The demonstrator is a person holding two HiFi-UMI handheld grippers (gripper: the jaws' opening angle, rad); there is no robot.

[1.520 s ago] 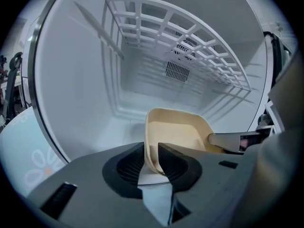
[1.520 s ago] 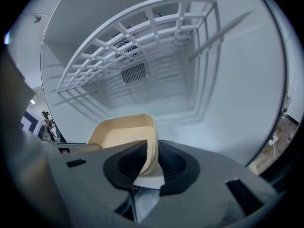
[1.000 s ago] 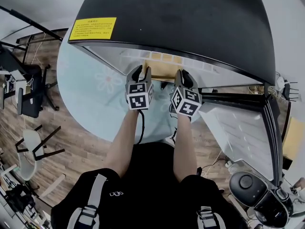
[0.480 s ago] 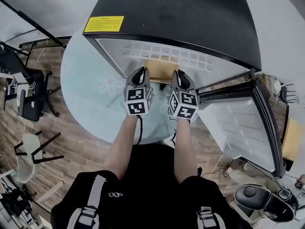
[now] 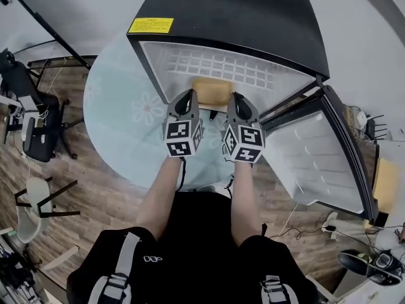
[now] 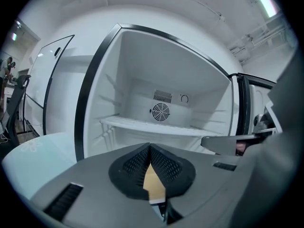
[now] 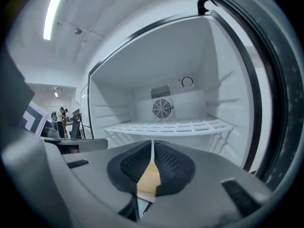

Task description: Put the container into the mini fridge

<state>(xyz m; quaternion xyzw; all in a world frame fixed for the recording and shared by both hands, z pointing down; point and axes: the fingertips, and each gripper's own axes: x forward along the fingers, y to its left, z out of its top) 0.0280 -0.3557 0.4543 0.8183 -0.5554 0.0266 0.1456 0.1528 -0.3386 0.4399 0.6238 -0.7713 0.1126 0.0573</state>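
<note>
There, tan container [image 5: 212, 88], inside open mini fridge [image 5: 240, 18]

left gripper [image 6: 149, 148] jaws closed, pad tips meeting, nothing pinched. tan container [image 6: 154, 186] shows in the wedge below the tips. ahead is the open mini fridge [image 6: 128, 70], white inside, with a shelf [image 6: 142, 125] and a round fan [image 6: 161, 111] on the back wall. right gripper [image 6: 225, 141] pokes in at right.
</note>
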